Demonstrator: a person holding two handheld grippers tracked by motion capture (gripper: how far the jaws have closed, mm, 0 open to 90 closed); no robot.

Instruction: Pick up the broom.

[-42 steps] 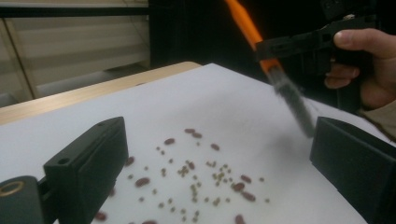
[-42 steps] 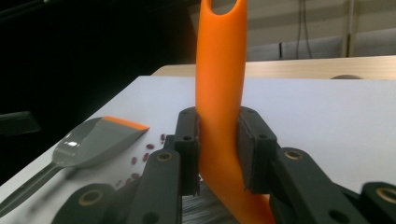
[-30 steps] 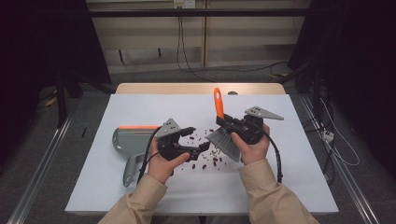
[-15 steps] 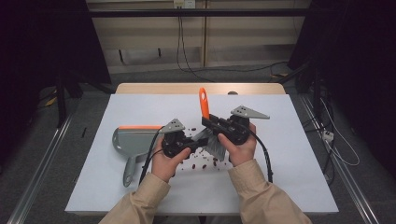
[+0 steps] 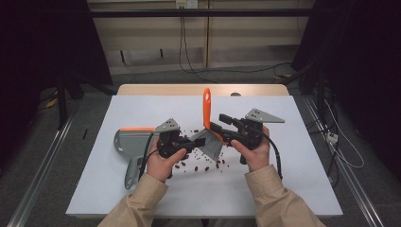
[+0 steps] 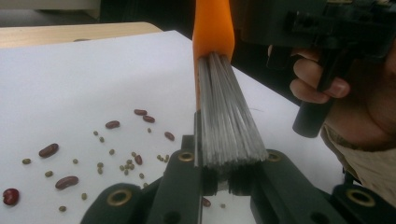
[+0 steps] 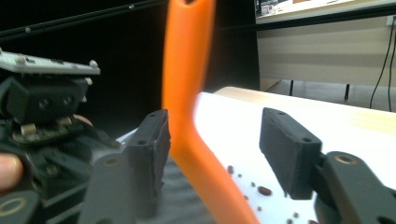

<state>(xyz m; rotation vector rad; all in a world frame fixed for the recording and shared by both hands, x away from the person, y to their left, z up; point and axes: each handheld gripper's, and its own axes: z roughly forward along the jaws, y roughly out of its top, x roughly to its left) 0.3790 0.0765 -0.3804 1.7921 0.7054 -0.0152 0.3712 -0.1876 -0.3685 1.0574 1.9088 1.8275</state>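
A hand brush with an orange handle [image 5: 205,105] and grey bristles [image 5: 211,143] stands upright above the white table's middle. My left gripper [image 5: 200,141] is shut on the bristle tips [image 6: 225,135], and its jaws [image 6: 226,173] press them from both sides. My right gripper [image 5: 216,126] is open, and the handle [image 7: 187,84] passes between its jaws beside the left pad [image 7: 150,147]. The right pad [image 7: 289,148] stands well apart from it. Red beans [image 6: 112,124] and small green beans [image 6: 127,164] lie scattered under the brush.
A grey dustpan [image 5: 126,142] with an orange edge lies on the table, left of my left hand. More beans [image 5: 198,166] lie in front of the brush. The white sheet [image 5: 293,179] extends to the right and front.
Both hands have come closer together at the table's middle. The brush went left from the right side, then settled upright between the two grippers, with its bristles now in my left gripper.
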